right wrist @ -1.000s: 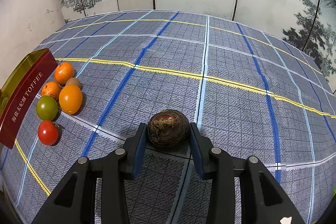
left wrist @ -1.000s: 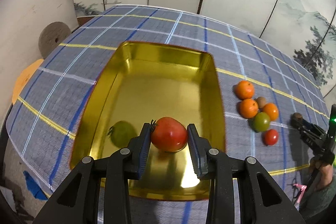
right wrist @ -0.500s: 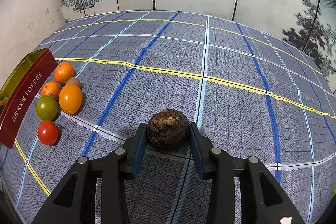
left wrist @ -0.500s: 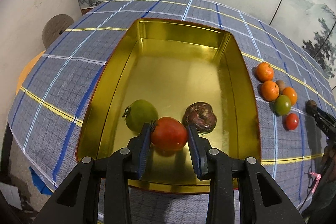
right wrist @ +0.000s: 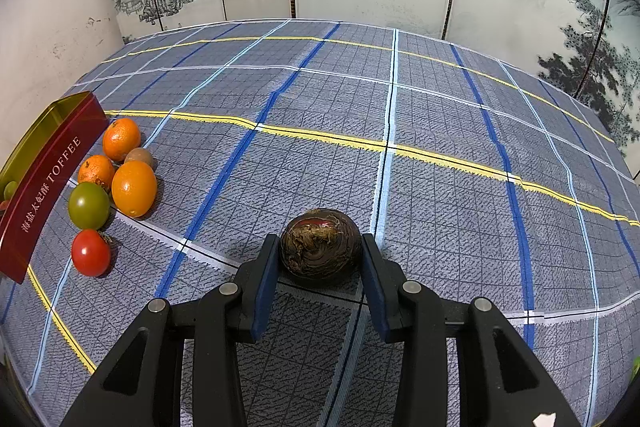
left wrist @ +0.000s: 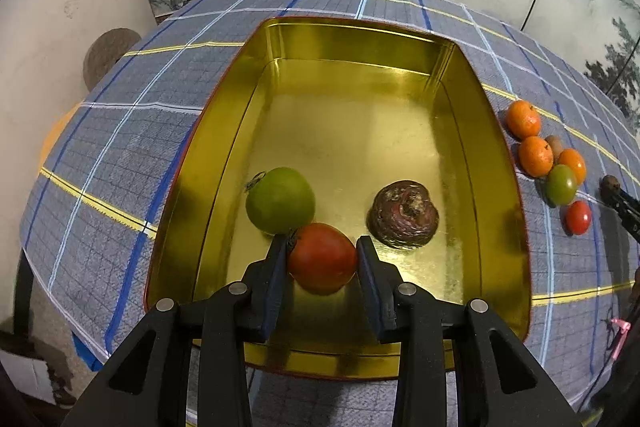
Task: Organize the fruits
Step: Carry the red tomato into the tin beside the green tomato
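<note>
While lowering: I have brought the left gripper [left wrist: 322, 259] down into the gold tin [left wrist: 496, 147], nearer its floor than a second ago.
Left grip: clamped on the red tomato [left wrist: 322, 255], now just beside the green tomato [left wrist: 280, 199]; a dark brown fruit [left wrist: 403, 214] lies apart.
Right grip: right gripper [right wrist: 319, 258] unmoved, clamped on a brown husky fruit [right wrist: 319, 246] above the counter [right wrist: 440, 115].
Still loose: citrus cluster [right wrist: 134, 189] beside the tin.
Meaning: release looks close, I judge.
</note>
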### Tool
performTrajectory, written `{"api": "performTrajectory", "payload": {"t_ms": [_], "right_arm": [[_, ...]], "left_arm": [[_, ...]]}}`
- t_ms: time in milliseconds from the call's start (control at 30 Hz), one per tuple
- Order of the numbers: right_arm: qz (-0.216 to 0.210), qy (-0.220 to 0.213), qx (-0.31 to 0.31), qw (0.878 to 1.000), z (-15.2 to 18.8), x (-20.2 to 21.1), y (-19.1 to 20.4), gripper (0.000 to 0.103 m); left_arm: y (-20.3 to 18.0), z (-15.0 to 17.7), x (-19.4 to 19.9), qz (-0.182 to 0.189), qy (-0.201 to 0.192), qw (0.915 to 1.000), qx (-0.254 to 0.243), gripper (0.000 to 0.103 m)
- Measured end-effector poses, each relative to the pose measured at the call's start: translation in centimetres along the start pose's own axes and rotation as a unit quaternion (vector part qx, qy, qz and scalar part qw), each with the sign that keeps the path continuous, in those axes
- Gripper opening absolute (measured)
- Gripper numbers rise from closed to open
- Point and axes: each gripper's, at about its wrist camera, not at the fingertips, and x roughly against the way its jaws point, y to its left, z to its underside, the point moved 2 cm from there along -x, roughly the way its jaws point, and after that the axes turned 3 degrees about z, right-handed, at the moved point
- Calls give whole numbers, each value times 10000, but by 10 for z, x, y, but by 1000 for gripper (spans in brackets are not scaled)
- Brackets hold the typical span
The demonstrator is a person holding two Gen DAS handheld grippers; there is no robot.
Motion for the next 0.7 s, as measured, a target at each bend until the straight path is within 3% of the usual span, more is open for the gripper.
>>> {"api": "performTrajectory", "payload": {"t_ms": [700], "right_arm": [[7, 2, 3, 10000, 0, 0, 0, 37]], "left_arm": [[4, -2, -8, -139, 83, 9998, -75, 37]]}}
